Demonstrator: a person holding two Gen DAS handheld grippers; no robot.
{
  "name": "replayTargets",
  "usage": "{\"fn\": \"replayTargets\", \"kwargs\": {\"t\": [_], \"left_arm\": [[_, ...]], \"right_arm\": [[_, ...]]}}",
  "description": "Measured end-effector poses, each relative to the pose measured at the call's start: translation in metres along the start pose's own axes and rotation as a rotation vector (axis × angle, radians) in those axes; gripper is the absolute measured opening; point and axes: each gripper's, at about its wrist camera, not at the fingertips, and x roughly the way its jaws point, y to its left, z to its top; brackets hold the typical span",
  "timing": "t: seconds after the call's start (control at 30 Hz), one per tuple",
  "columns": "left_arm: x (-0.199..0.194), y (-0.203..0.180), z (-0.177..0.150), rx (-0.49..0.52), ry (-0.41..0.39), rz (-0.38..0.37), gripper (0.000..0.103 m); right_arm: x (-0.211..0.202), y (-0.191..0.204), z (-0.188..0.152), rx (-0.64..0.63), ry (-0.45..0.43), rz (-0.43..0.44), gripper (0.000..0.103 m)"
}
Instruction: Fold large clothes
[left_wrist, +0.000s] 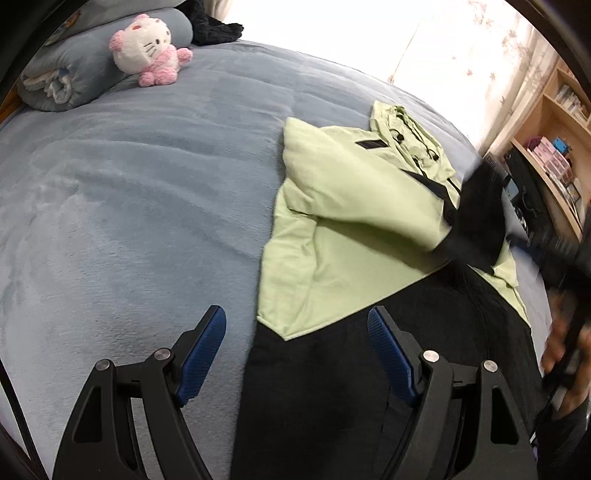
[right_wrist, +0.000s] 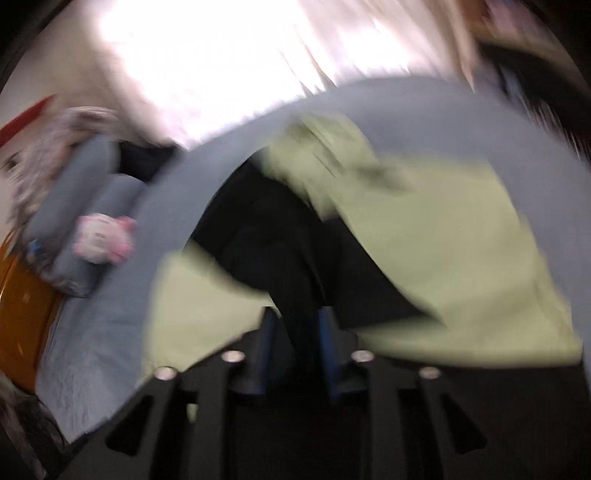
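Note:
A light green and black hoodie (left_wrist: 351, 206) lies flat on the blue-grey bed (left_wrist: 129, 203), its hood (left_wrist: 406, 129) at the far end and one green sleeve folded across the chest. My left gripper (left_wrist: 295, 312) hangs open above the hoodie's near left edge, touching nothing. In the left wrist view my right gripper (left_wrist: 554, 254) is a blur at the right edge, with the black sleeve cuff (left_wrist: 476, 214) raised over the garment. The right wrist view is heavily smeared. There the black sleeve (right_wrist: 295, 258) runs between the blue pads of the right gripper (right_wrist: 297, 314), which stand close on it.
A pink and white plush toy (left_wrist: 147, 48) leans on a rolled blue blanket (left_wrist: 66, 70) at the bed's far left. A wooden bookshelf (left_wrist: 554, 122) stands to the right beside a bright curtained window. A person's hand (left_wrist: 561, 343) shows at the right edge.

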Motion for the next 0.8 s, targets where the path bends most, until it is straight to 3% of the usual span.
{"fn": "replayTargets", "kwargs": {"t": [0.1, 0.2, 0.33, 0.6, 0.8], "left_arm": [[0.004, -0.008, 0.004, 0.023, 0.014, 0.0, 0.078], [0.009, -0.016, 0.014, 0.044, 0.023, -0.009, 0.078], [0.021, -0.021, 0.043, 0.086, 0.036, -0.031, 0.078], [0.089, -0.018, 0.124, 0.125, 0.095, -0.031, 0.078], [0.137, -0.019, 0.152, 0.116, 0.153, -0.043, 0.078]], "right_arm": [[0.011, -0.049, -0.022, 0.081, 0.116, -0.057, 0.028], [0.003, -0.073, -0.025, 0.109, 0.114, -0.052, 0.029], [-0.002, -0.084, 0.001, 0.121, 0.071, 0.004, 0.044], [0.047, -0.123, 0.068, 0.189, 0.083, 0.083, 0.044], [0.083, -0.134, 0.073, 0.176, 0.148, 0.106, 0.044]]}}
